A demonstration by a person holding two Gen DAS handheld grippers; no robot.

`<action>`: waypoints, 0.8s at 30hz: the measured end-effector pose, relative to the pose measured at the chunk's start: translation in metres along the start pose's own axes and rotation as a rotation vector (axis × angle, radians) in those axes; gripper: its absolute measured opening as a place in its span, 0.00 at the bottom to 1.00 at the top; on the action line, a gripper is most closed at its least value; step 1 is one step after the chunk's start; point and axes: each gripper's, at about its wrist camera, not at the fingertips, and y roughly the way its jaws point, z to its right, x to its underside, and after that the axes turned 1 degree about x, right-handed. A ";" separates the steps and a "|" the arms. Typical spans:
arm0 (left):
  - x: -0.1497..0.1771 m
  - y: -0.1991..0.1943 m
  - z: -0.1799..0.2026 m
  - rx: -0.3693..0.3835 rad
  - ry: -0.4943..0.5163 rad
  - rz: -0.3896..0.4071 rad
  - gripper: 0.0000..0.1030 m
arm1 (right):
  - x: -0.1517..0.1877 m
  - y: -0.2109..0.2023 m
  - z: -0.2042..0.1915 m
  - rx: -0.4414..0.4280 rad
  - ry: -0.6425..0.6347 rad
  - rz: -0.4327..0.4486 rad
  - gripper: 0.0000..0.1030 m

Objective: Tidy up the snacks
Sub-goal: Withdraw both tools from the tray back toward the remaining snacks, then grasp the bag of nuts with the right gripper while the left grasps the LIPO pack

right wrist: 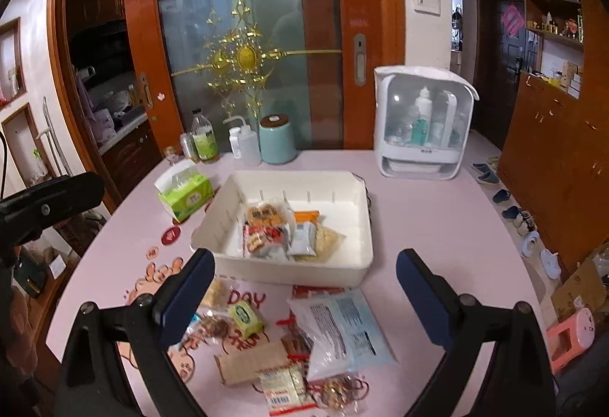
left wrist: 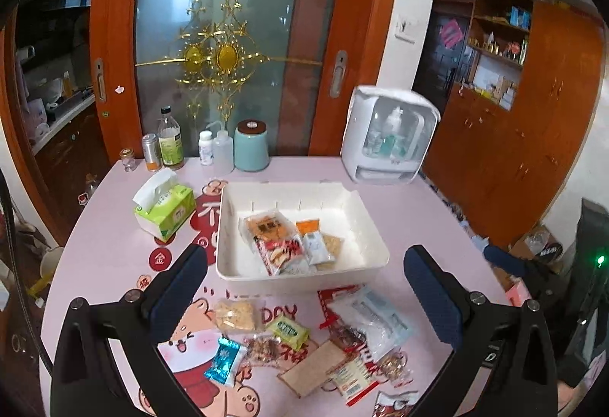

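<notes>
Bare table (right wrist: 437, 211) lay open at the frame's right. Scattered snack packets (right wrist: 335, 333) crowded the lower centre, before the white bin (right wrist: 289, 270). Bottles (right wrist: 205, 139) lined the far edge.

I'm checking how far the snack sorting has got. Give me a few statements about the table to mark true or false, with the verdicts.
1. The white bin already holds several snack packets. True.
2. The left gripper is shut on a packet. False: it is open and holds nothing.
3. Loose snacks lie on the table in front of the bin. True.
4. The tissue box sits inside the bin. False: it stands on the table, left of the bin.
5. The right gripper is open. True.
</notes>
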 end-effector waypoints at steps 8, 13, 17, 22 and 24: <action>0.050 0.027 0.011 -0.005 0.048 -0.104 1.00 | 0.045 0.012 0.017 0.014 0.026 -0.112 0.94; 0.082 0.049 0.014 0.014 0.050 -0.188 1.00 | 0.075 0.019 0.027 0.030 0.048 -0.182 0.94; 0.099 0.063 0.016 0.022 0.054 -0.237 1.00 | 0.095 0.026 0.033 0.042 0.069 -0.229 0.94; 0.119 0.078 0.022 0.032 0.075 -0.281 1.00 | 0.118 0.037 0.040 0.052 0.097 -0.287 0.90; 0.125 0.084 0.025 0.034 0.086 -0.298 1.00 | 0.128 0.041 0.042 0.049 0.102 -0.315 0.87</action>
